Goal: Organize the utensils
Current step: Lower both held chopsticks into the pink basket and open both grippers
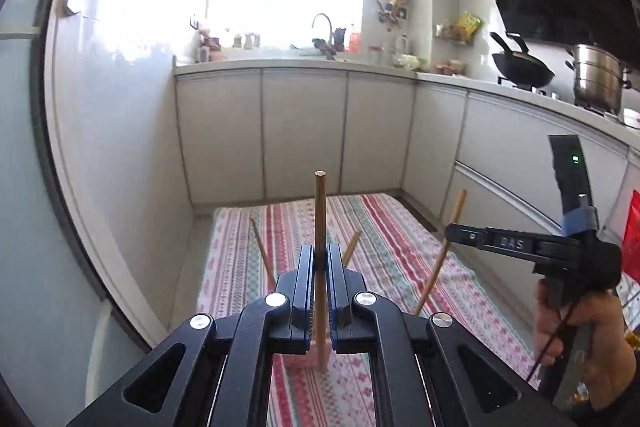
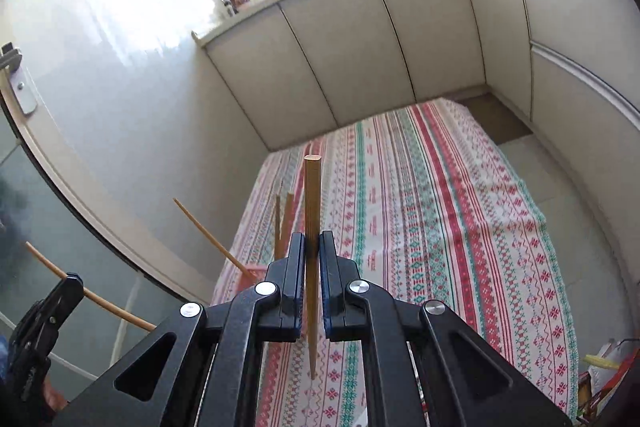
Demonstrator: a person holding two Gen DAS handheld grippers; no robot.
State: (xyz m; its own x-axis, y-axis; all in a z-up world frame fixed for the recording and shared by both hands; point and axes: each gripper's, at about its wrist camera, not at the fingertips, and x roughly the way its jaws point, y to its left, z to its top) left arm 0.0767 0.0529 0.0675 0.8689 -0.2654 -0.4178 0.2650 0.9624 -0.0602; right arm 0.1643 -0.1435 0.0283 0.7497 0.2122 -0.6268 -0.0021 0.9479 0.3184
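Two chopsticks are in play: the left hand-held gripper (image 1: 320, 259) is clamped on one chopstick (image 1: 320, 211), the right hand-held gripper (image 2: 310, 247) on another (image 2: 312, 203), both upright above the striped surface (image 2: 420, 227). Keep each vertical and lower it squarely into the pink holder (image 2: 254, 271).

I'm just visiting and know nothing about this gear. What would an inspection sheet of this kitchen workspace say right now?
Surface: striped cloth, mostly bare.
Job's things: pink holder with chopsticks leaning in it; one more chopstick in each gripper.
Clutter: nothing seen on the cloth.
Grippers: left gripper shut on the left chopstick; right gripper shut on the right chopstick; both lifted above the cloth.
Cables: thin black cable by the person's hand.
Surroundings: cabinets, sink tap, wok, steel pot.
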